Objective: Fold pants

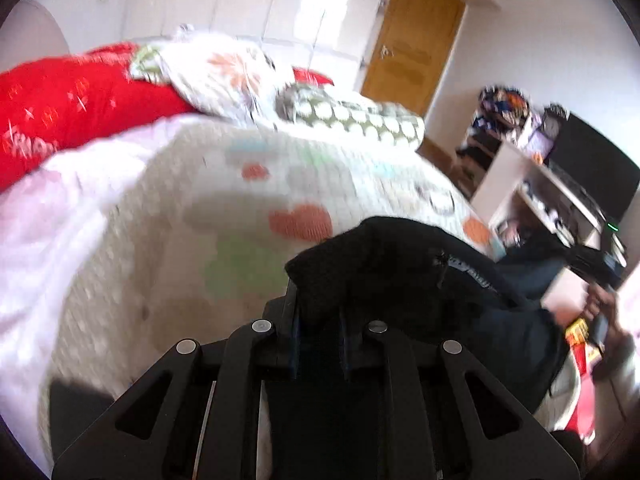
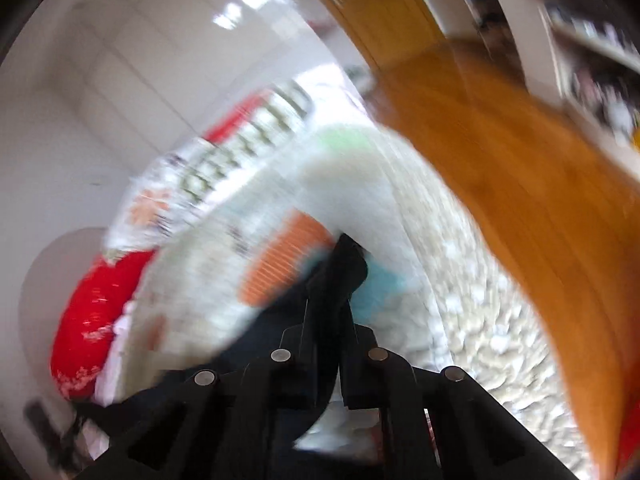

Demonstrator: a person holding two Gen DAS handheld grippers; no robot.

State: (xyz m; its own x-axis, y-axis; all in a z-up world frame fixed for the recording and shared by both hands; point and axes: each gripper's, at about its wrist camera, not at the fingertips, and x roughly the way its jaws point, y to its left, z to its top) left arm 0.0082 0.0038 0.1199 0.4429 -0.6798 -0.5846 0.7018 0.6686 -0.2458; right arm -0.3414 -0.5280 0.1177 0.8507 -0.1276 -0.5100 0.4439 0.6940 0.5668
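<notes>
The black pants (image 1: 400, 264) hang over the bed's quilt (image 1: 248, 208), bunched at my left gripper (image 1: 320, 316), which is shut on the fabric; the cloth hides its fingertips. From there the pants stretch right toward the other gripper (image 1: 596, 264), which a hand (image 1: 600, 304) holds near the bed's edge. In the blurred right wrist view, my right gripper (image 2: 340, 276) has its fingers close together, shut on a fold of the black pants (image 2: 272, 332) that trails down to the left.
A red blanket (image 1: 68, 112) and patterned pillows (image 1: 224, 76) lie at the far side of the bed. A wooden door (image 1: 416, 40) stands behind. A white desk with a dark monitor (image 1: 592, 164) is at the right. Wooden floor (image 2: 500, 152) runs beside the bed.
</notes>
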